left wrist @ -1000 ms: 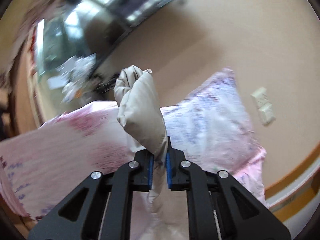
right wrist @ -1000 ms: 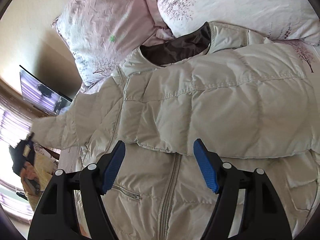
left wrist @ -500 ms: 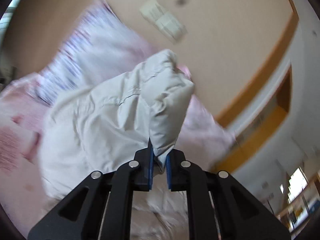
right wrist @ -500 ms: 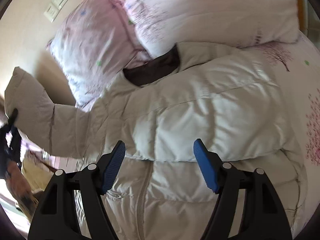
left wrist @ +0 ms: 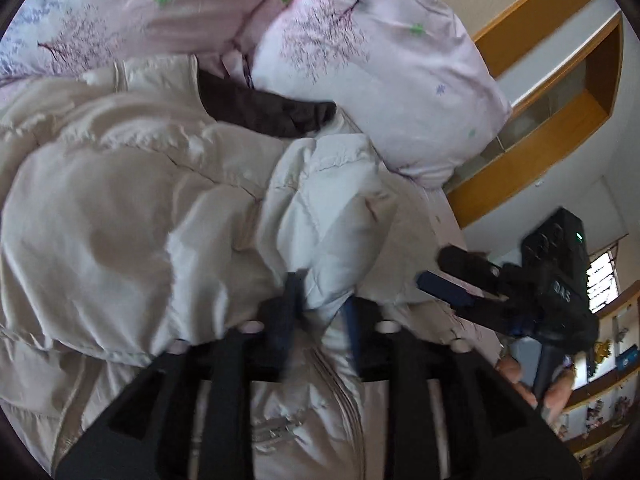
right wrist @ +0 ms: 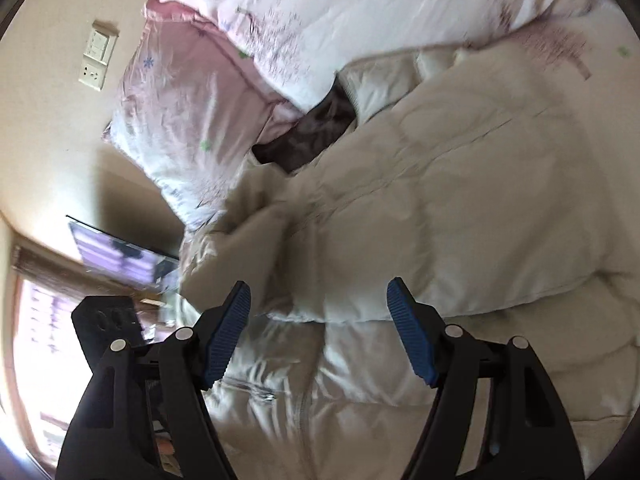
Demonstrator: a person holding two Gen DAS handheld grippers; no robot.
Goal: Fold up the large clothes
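Here, left wrist view: left gripper (left wrist: 320, 308) opening, sleeve (left wrist: 340, 216) between the jaws — laid across the jacket (left wrist: 120, 208) mid-bed. Right wrist view: right gripper (right wrist: 318, 332) released, empty, hovering — probably folding the hem next

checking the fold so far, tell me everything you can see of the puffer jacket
The puffer jacket is cream, quilted and shiny, with a dark brown lining at the collar. It lies front up on the bed, collar against the pink floral pillows, both sleeves folded across the chest. The left gripper is opening around one sleeve's cuff; the right gripper hovers open.
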